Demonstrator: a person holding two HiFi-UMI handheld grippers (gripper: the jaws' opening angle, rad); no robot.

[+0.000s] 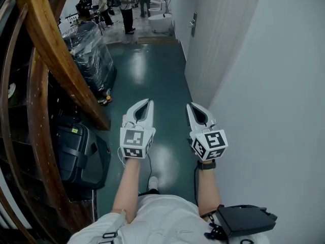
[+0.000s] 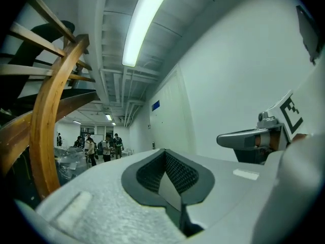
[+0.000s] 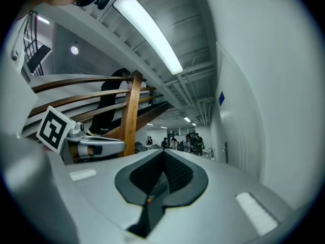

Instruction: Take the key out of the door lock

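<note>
I stand in a corridor with both grippers held out at waist height, side by side. My left gripper [image 1: 149, 102] is shut with nothing between its jaws, tips pointing down the corridor. My right gripper [image 1: 190, 105] is also shut and empty, close to the white wall [image 1: 264, 85]. Farther along that wall is a door with a dark handle [image 1: 193, 23]; the right gripper view shows the handle [image 3: 225, 147] small and distant. No key can be made out at this range. In the left gripper view the shut jaws [image 2: 165, 152] fill the foreground, with the right gripper [image 2: 254, 136] beside them.
A curved wooden staircase [image 1: 56, 60] rises on the left. Below it stand a black case [image 1: 76, 154] and a plastic-wrapped stack [image 1: 91, 52]. Green floor [image 1: 157, 75] runs ahead between these and the wall. Several people [image 1: 126, 6] stand at the far end near white tubs [image 1: 161, 22].
</note>
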